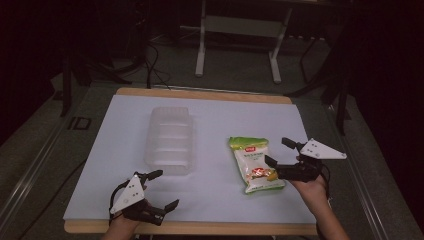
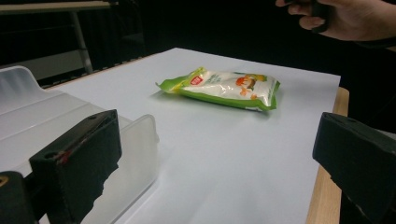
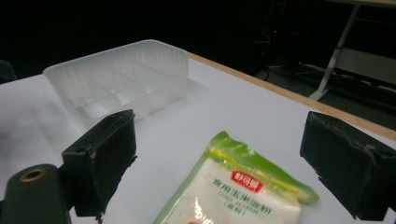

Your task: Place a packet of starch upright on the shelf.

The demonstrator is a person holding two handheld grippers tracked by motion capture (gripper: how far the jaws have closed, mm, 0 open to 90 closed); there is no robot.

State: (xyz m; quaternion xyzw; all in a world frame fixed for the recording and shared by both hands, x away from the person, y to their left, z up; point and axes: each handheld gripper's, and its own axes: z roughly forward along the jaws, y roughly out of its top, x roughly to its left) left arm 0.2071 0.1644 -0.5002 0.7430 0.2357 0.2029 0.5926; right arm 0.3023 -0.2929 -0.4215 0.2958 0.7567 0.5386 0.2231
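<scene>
A green and white snack bag (image 1: 254,164) lies flat on the white table top, right of centre; it also shows in the left gripper view as the bag (image 2: 223,88) and close up in the right gripper view as the bag (image 3: 233,191). A clear plastic tray (image 1: 170,139) stands empty at the middle left. My right gripper (image 1: 281,152) is open, hovering at the bag's right edge with the bag's top end between its jaws. My left gripper (image 1: 164,189) is open near the table's front left corner, just in front of the tray (image 2: 70,116).
The white sheet covers a wooden table (image 1: 200,94) whose edge shows at the back and front. Behind it stand a white metal frame (image 1: 239,30) and cables on a dark floor. Bare table surface lies between tray and bag.
</scene>
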